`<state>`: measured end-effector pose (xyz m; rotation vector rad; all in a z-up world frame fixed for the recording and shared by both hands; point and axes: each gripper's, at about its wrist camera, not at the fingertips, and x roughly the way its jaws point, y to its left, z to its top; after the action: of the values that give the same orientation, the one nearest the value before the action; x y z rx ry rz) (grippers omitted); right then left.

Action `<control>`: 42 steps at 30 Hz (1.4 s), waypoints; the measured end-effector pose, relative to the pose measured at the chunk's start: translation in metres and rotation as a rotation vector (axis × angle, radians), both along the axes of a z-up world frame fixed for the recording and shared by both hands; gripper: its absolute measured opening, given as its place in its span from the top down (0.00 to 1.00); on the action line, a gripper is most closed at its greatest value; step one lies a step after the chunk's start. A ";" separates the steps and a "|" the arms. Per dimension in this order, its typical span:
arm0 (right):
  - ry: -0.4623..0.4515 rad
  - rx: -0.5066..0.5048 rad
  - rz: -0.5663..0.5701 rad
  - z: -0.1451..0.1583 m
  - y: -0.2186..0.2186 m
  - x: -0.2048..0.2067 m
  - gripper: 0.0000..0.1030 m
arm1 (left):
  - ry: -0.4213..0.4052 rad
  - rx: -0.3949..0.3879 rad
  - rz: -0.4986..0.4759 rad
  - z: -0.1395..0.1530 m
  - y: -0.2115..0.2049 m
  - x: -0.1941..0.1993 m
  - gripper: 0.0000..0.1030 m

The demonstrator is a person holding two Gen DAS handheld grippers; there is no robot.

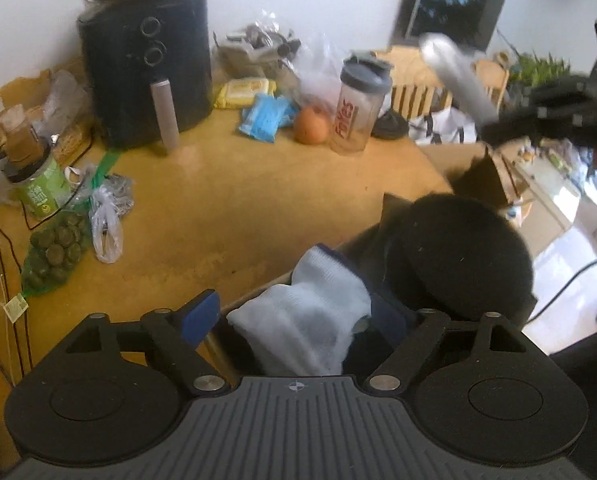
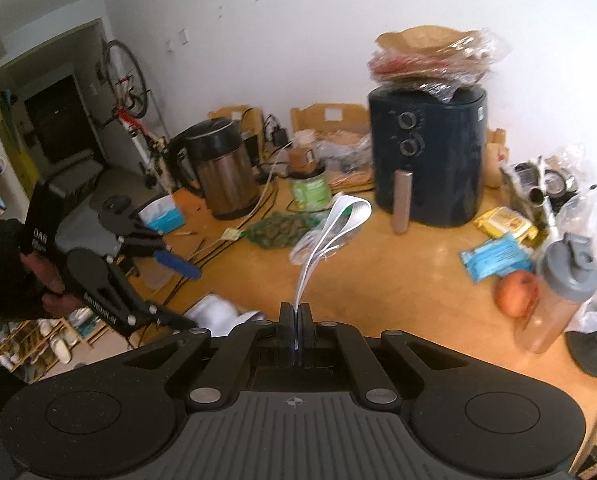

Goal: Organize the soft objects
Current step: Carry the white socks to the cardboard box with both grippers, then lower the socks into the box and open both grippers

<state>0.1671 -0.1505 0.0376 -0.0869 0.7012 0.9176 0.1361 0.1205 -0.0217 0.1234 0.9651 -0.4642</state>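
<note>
Right wrist: jaws clamped on white band, looped, limp, light; pinch near end. Left wrist: jaws apart over white sock and dark beanie in box at counter edge.

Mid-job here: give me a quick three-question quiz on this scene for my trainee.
1. True or false: the right tool is shut on a white strap.
2. Which lies directly under the open left tool? A) white sock B) orange C) shaker bottle
3. Fill in: the crinkly bag of flat breads sits on top of the black ____.

Key: 1 true; 2 A; 3 air fryer.
</note>
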 end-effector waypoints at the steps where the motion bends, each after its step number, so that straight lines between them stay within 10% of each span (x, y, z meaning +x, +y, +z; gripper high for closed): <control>1: 0.008 0.000 0.011 -0.001 0.002 -0.003 0.96 | -0.010 -0.010 0.009 0.002 0.001 -0.003 0.19; 17: 0.133 -0.009 0.243 -0.002 0.051 -0.034 0.90 | -0.053 -0.063 0.383 0.028 0.031 -0.057 0.19; 22: 0.143 -0.061 0.248 -0.009 0.061 -0.043 0.13 | -0.058 -0.077 0.439 0.034 0.031 -0.068 0.19; 27: 0.133 -0.062 0.159 -0.003 0.047 -0.048 0.00 | -0.040 -0.088 0.527 0.041 0.032 -0.073 0.10; 42: 0.192 -0.289 -0.131 -0.016 0.014 -0.051 0.00 | 0.044 0.110 0.543 0.047 -0.003 -0.077 0.00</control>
<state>0.1160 -0.1369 0.0215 -0.2088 1.0045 0.7002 0.0594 0.1179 0.0253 -0.0520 1.0211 0.0859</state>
